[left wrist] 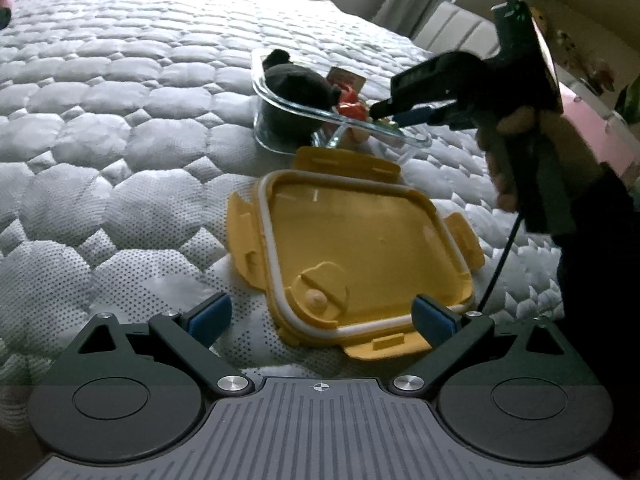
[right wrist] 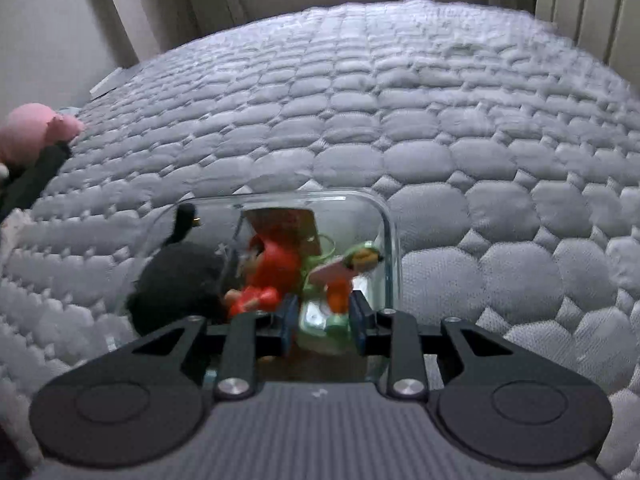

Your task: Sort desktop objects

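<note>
A clear glass container (left wrist: 416, 142) (right wrist: 390, 232) stands on the quilted mattress. It holds a black plush (left wrist: 298, 84) (right wrist: 180, 280), a red toy figure (left wrist: 352, 106) (right wrist: 272, 268) and a card. My right gripper (right wrist: 325, 320) (left wrist: 394, 114) reaches down into the container, its blue pads narrowly set and shut on a small green, pink and orange toy figure (right wrist: 340, 276). A yellow snap lid (left wrist: 352, 248) lies upside down on the mattress in front of the container. My left gripper (left wrist: 322, 318) hangs wide open just above the lid's near edge, holding nothing.
A person's hand (left wrist: 516, 120) and dark sleeve carry the right gripper at the right edge. A pink plush (right wrist: 36, 130) sits at the mattress's far left edge. A padded headboard (right wrist: 592, 12) and a wall bound the far side. Quilted mattress (left wrist: 140, 120) stretches left and beyond.
</note>
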### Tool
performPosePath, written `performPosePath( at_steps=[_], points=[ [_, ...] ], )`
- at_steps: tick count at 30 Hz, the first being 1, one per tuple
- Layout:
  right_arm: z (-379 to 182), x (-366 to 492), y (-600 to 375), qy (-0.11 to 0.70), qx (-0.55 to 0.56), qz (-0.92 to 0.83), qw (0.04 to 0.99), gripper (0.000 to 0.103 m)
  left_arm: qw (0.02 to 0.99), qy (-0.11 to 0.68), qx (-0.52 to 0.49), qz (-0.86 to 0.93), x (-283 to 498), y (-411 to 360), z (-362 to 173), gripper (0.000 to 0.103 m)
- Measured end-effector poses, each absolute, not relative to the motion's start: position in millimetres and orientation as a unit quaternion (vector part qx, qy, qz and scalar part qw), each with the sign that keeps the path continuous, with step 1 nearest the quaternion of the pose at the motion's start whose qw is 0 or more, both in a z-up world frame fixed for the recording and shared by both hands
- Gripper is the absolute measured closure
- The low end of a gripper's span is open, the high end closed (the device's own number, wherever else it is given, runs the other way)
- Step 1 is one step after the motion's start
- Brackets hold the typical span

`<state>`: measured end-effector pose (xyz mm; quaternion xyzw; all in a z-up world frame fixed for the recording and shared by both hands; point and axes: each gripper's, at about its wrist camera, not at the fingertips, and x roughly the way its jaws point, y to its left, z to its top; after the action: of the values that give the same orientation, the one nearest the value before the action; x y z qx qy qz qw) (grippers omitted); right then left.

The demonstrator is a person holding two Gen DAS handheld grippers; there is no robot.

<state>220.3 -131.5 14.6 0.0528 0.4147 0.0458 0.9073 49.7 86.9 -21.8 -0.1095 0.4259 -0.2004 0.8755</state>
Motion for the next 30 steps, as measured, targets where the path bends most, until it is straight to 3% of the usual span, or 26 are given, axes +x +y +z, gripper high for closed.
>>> performPosePath(
  at_steps=[10,13,16,21,30],
  points=[
    [36.7,197.1,-108.2,0.363,0.038,0.066,0.929,0.072,0.873,0.431,-0.117,-0.197,54.0,88.7,-25.0,0.004],
    [51.3,190.4,-95.8,0.354,0.073,0.130,0.923,0.086,0.872,0.434,-0.113,-0.198,54.5,85.0,-26.5,0.004],
    [52.4,197.0,-78.8,0.343,0.087,0.159,0.922,0.086,0.873,0.431,-0.110,-0.201,52.0,84.6,-25.0,0.004],
    [28.0,224.3,-61.3,0.386,0.094,0.162,0.903,0.093,0.874,0.431,-0.119,-0.191,51.6,94.2,-24.9,0.004],
    [24.5,223.5,-51.0,0.403,0.064,0.150,0.901,0.093,0.872,0.432,-0.114,-0.200,53.7,89.5,-26.5,0.003]
  ],
)
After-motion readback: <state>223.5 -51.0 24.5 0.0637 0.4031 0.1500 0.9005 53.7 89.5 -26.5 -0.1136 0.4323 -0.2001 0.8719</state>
